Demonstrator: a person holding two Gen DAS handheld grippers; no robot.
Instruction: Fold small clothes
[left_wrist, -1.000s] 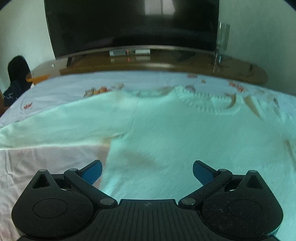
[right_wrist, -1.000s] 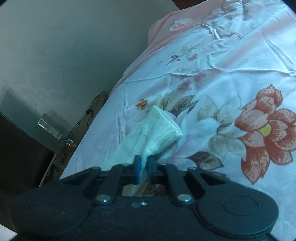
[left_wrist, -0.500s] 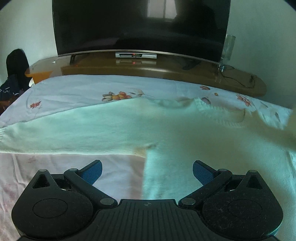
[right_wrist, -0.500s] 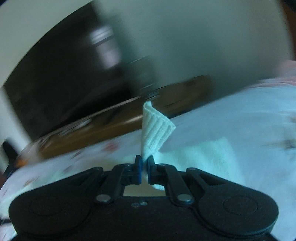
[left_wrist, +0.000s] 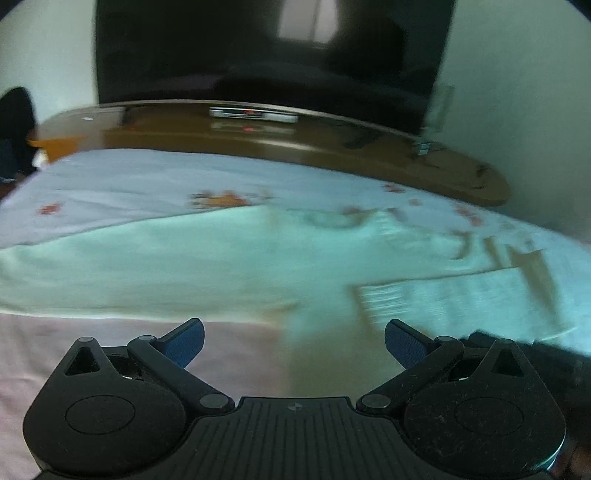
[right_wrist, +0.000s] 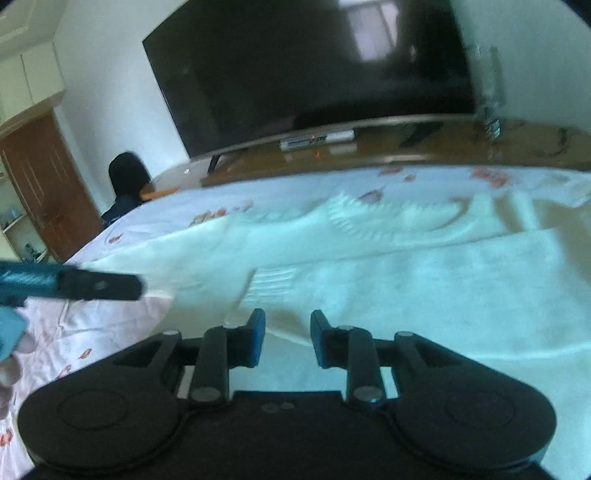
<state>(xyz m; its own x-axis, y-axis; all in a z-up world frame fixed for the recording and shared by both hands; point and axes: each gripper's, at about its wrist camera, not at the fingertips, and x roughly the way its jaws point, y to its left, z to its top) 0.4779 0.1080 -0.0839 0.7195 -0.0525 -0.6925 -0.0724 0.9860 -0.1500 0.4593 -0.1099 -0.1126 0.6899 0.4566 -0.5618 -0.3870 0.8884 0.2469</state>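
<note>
Bed sheet (left_wrist: 129, 184), floral print, spread wide; taken as landmark. Beyond its far edge: wooden TV bench (left_wrist: 295, 144) carrying large dark TV (left_wrist: 258, 48). Tall glass (right_wrist: 487, 74) on bench, toward sheet's right side.

Sweater (left_wrist: 184, 266), pale knit, flat on sheet, occupying its middle and near half. Neckline (right_wrist: 388, 218) toward bench, hem toward cameras, so body axis running from near edge of sheet to far edge. Left sleeve (left_wrist: 92, 273) stretched out sideways along sheet, long axis parallel to bench, cuff out of frame at left. Right sleeve (right_wrist: 424, 280) already folded inward across chest, long axis also parallel to bench, ribbed cuff (right_wrist: 273, 280) pointing toward sheet's left side. Probable reason for that lay: sleeves brought in first to make a narrow rectangle before folding body lengthwise.

Right gripper (right_wrist: 287, 341) low over sweater front, just short of cuff. Jaws partly apart and opening; nothing visible between pads, only fabric beneath. Read as sleeve just set down.

Left gripper (left_wrist: 293, 345) over near part of sheet, at junction of left sleeve and body. Jaws spread wide, nothing held. Placement likely in readiness for left sleeve, not yet folded.

Motion blur in both views; fine knit detail unclear.
</note>
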